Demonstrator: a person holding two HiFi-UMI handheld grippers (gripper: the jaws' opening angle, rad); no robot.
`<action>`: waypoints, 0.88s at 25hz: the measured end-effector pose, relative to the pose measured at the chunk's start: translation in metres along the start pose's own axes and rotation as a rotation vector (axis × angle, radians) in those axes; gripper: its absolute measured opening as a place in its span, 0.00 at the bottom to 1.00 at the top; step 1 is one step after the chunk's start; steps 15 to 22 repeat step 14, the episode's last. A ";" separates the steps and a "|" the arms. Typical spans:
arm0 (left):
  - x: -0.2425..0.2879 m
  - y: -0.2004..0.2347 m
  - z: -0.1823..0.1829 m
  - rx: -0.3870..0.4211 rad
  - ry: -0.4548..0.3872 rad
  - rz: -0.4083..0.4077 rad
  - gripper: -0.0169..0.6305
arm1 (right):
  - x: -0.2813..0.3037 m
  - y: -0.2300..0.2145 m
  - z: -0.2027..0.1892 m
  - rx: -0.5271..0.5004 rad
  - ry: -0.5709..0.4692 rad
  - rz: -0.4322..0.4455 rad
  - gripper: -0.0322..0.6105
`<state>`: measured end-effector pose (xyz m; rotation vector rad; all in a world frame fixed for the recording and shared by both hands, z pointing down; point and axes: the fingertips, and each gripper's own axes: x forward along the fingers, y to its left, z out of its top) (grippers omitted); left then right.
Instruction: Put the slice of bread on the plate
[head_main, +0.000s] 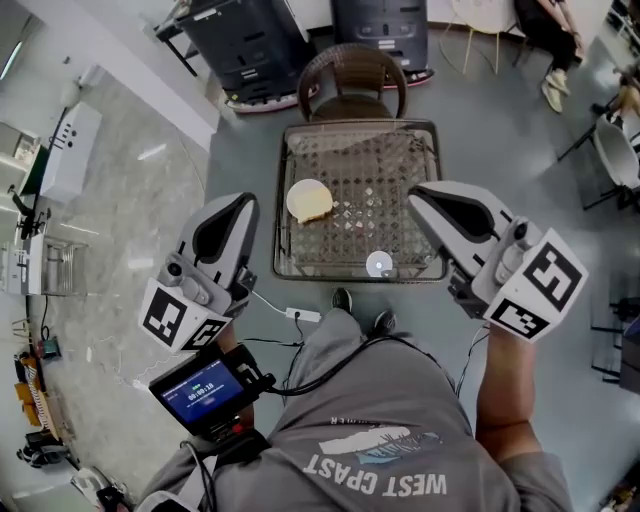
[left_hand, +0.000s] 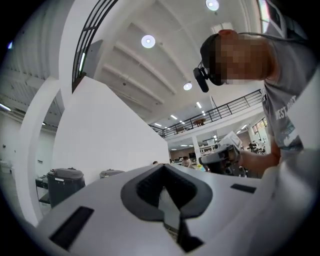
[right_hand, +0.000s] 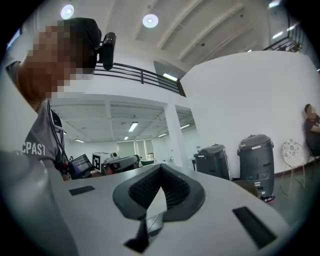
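A slice of bread (head_main: 313, 204) lies on a small pale plate (head_main: 297, 196) at the left of a low table with a wire-mesh top (head_main: 400, 170), far below both grippers. My left gripper (head_main: 241, 204) is held high in front of the person's body, left of the table, with its jaws shut and nothing between them (left_hand: 162, 167). My right gripper (head_main: 421, 196) is held up at the table's right side, shut and empty as well (right_hand: 161, 167). Both gripper views look out level across the room and show neither the bread nor the plate.
A small white round object (head_main: 379, 264) sits near the table's front edge. A wicker chair (head_main: 352, 80) stands behind the table, with dark bins (head_main: 250, 45) beyond. A white power strip and cable (head_main: 302, 315) lie on the floor by the person's feet.
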<state>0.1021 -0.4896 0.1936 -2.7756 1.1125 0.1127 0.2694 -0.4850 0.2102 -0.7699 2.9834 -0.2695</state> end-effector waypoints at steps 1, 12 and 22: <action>-0.009 -0.001 0.005 -0.003 -0.006 0.000 0.04 | 0.000 0.006 0.003 -0.008 -0.005 -0.001 0.06; -0.096 0.023 0.022 0.039 0.005 0.047 0.04 | 0.022 0.068 0.022 -0.069 -0.037 -0.044 0.06; -0.111 0.025 0.022 0.035 0.024 0.039 0.04 | 0.025 0.081 0.023 -0.064 -0.046 -0.064 0.06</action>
